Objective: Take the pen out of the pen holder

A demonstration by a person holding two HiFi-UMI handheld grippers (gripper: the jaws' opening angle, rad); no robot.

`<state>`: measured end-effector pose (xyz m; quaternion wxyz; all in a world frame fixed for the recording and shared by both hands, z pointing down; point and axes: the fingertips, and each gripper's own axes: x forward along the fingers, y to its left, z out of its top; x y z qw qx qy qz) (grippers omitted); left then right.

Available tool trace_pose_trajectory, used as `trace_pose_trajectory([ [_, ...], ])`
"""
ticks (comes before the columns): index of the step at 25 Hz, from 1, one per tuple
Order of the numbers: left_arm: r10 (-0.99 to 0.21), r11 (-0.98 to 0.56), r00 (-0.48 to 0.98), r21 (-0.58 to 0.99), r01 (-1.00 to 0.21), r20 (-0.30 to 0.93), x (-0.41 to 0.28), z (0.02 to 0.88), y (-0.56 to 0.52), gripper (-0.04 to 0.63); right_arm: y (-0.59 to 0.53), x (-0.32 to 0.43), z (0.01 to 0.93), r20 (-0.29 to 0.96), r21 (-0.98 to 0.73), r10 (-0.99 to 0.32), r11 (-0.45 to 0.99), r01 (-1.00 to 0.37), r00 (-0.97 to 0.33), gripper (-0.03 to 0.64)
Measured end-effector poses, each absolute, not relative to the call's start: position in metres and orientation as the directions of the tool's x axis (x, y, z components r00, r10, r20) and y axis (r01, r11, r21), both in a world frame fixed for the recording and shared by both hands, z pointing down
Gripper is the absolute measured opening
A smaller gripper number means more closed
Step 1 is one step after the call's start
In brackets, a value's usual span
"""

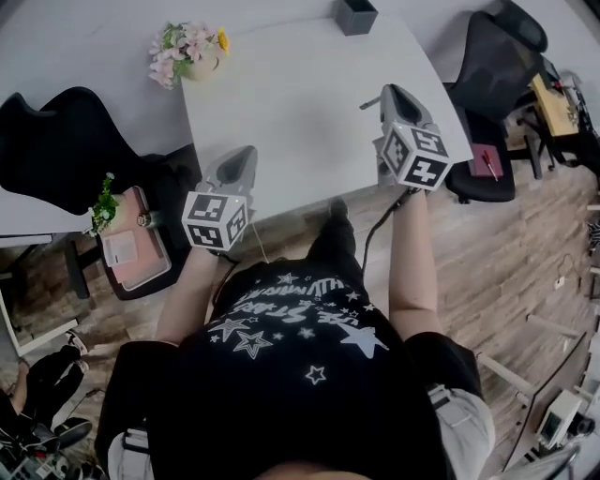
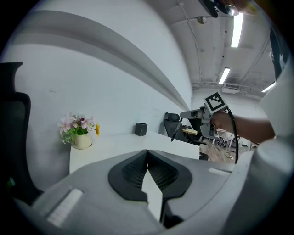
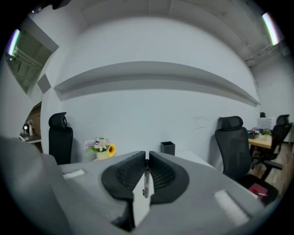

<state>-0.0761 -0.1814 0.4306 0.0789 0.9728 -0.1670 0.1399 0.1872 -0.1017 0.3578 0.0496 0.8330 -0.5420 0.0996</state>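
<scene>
The dark pen holder (image 1: 356,14) stands at the far edge of the white table (image 1: 300,103); it also shows as a small square cup in the left gripper view (image 2: 141,129) and in the right gripper view (image 3: 167,148). My right gripper (image 3: 147,157) is shut on a slim pen (image 3: 146,182), which stands upright between the pads. In the head view the right gripper (image 1: 386,90) hovers over the table's right side, well short of the holder. From the left gripper view the pen (image 2: 175,132) hangs from the right gripper (image 2: 183,114). My left gripper (image 2: 147,152) is shut and empty, near the table's front edge (image 1: 246,150).
A pot of flowers (image 1: 187,52) sits at the table's far left corner. Black office chairs stand to the left (image 1: 66,141) and the right (image 1: 492,56) of the table. A small stool with a potted plant (image 1: 127,234) is at the left, near the front edge.
</scene>
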Motion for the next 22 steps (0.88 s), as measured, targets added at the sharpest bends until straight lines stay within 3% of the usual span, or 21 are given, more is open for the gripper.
trace_pose_trajectory([
  [9, -0.182, -0.96, 0.921, 0.139, -0.242, 0.343, -0.129, 0.452, -0.143, 0.011, -0.015, 0.111, 0.385, 0.279, -0.07, -0.825, -0.528, -0.847, 0.491, 0.028],
  [22, -0.115, -0.976, 0.934, 0.134, -0.169, 0.338, -0.105, 0.452, -0.109, 0.011, 0.052, 0.091, 0.395, 0.305, -0.085, -0.781, -0.592, -0.802, 0.544, 0.026],
])
